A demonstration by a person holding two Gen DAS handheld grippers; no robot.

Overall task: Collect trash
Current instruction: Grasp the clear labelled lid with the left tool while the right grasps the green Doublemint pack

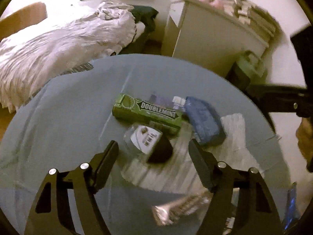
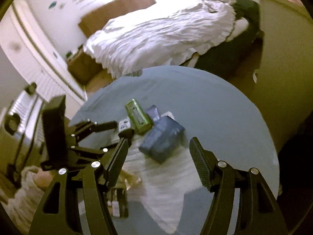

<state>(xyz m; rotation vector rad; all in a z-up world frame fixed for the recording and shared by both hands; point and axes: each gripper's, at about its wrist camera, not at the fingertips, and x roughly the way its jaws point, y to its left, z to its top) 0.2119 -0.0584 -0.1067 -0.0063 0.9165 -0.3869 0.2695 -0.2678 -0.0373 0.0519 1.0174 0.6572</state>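
A round blue-grey table point(image 1: 68, 117) holds a pile of trash. A green Doublemint box point(image 1: 148, 113) lies in the middle, a blue pack point(image 1: 203, 121) to its right, a white-and-black carton point(image 1: 150, 143) in front, on crumpled white paper point(image 1: 185, 168). A clear wrapper point(image 1: 180, 207) lies near the front. My left gripper point(image 1: 153, 148) is open, its jaws on either side of the carton. My right gripper point(image 2: 159, 146) is open above the blue pack point(image 2: 162, 139) and the white paper point(image 2: 166, 186). The green box point(image 2: 138, 119) and my left gripper point(image 2: 121, 131) show in the right wrist view.
A bed with a rumpled white duvet point(image 1: 58, 43) stands behind the table. A white cabinet point(image 1: 211, 43) topped with soft toys is at the back right. A radiator point(image 2: 29, 105) and a basket point(image 2: 25, 188) are at the left in the right wrist view.
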